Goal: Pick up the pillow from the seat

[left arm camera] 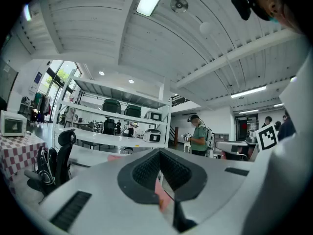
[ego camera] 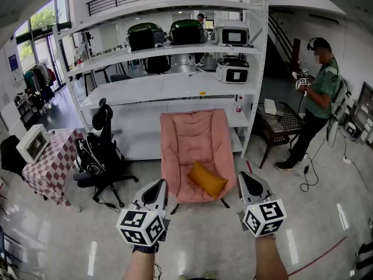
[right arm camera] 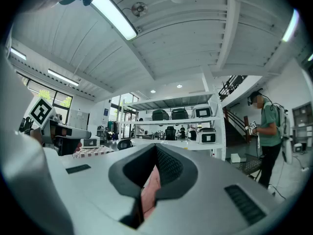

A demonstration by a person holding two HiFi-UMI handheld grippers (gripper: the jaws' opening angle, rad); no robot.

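pillow point(ego camera: 206, 179) | orange-yellow | tilted | on pink seat point(ego camera: 193, 134) front

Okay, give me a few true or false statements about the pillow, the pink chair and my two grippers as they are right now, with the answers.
1. The orange pillow lies on the seat of the pink chair. True.
2. The left gripper is clamped on the pillow. False: its jaws are together on nothing, and it is held short of the chair.
3. The right gripper is shut and empty. True.
4. The black office chair stands to the right of the pink chair in the head view. False: it stands to the left of it.
5. A person in a green shirt stands at the right, past the end of the shelves. True.
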